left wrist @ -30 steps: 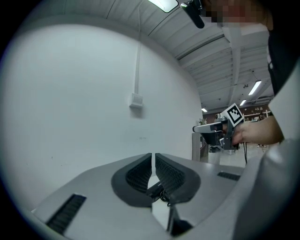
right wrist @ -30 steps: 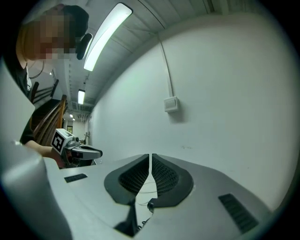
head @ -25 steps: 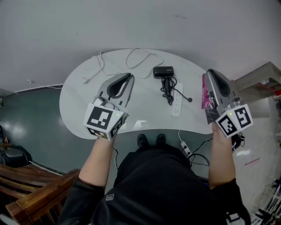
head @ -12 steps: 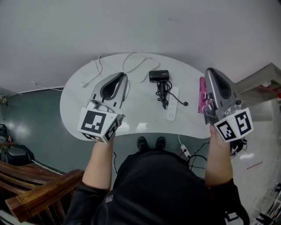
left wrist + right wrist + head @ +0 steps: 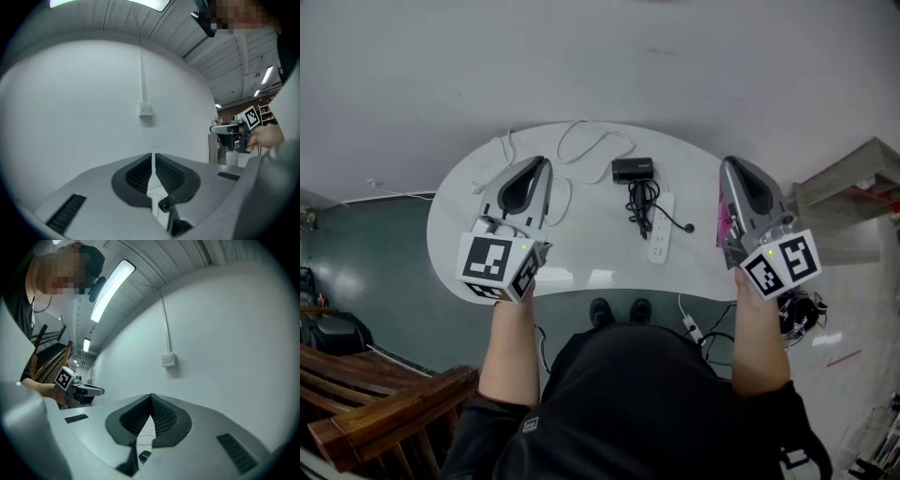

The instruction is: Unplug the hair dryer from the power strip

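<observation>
On the white rounded table lies a white power strip, middle right. A small black hair dryer sits just beyond it, and its bundled black cord runs down onto the strip. My left gripper hovers over the table's left part, shut and empty. My right gripper hovers over the right edge, also shut and empty. Neither touches the strip or the cord. The left gripper view shows the jaws pressed together facing a white wall. The right gripper shows the same.
A loose white cable loops across the table's far side. Something pink lies under my right gripper. On the floor are a second power strip and tangled cords. A wooden chair stands at lower left, a shelf at right.
Both grippers have drifted left in the head view, and the table with the strip now sits slightly higher in the picture. Both pairs of jaws stay shut.
</observation>
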Demonstrator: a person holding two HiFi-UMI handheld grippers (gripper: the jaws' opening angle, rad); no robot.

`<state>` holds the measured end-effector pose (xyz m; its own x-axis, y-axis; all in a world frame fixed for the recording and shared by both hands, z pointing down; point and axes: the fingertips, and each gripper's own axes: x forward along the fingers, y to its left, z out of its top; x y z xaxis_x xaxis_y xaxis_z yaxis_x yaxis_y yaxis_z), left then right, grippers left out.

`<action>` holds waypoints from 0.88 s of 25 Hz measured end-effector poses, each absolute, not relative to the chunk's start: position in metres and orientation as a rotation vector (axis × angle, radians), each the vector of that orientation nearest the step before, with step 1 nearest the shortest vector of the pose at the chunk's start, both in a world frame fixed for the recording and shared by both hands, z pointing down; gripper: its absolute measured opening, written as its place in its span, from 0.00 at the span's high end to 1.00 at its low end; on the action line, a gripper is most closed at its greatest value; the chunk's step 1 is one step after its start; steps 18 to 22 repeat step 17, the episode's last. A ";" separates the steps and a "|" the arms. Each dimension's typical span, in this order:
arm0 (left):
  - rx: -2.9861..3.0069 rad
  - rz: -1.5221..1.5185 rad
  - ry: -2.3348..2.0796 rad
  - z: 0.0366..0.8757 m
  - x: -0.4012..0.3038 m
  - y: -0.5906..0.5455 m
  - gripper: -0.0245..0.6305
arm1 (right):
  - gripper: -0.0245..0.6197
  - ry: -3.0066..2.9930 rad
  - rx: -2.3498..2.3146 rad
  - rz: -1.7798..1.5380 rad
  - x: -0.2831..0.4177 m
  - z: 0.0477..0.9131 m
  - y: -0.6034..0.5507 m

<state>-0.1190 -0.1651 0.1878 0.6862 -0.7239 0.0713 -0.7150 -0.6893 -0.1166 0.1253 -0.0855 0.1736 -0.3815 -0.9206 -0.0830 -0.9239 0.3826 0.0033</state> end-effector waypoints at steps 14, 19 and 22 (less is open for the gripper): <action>-2.824 -0.205 1.206 0.192 -0.116 -0.168 0.92 | 0.91 2.558 -1.731 0.040 0.129 0.181 -0.092; -2.828 -0.200 1.212 0.194 -0.119 -0.166 0.92 | 0.91 2.560 -1.722 0.026 0.128 0.184 -0.091; -2.828 -0.200 1.212 0.194 -0.119 -0.166 0.92 | 0.91 2.560 -1.722 0.026 0.128 0.184 -0.091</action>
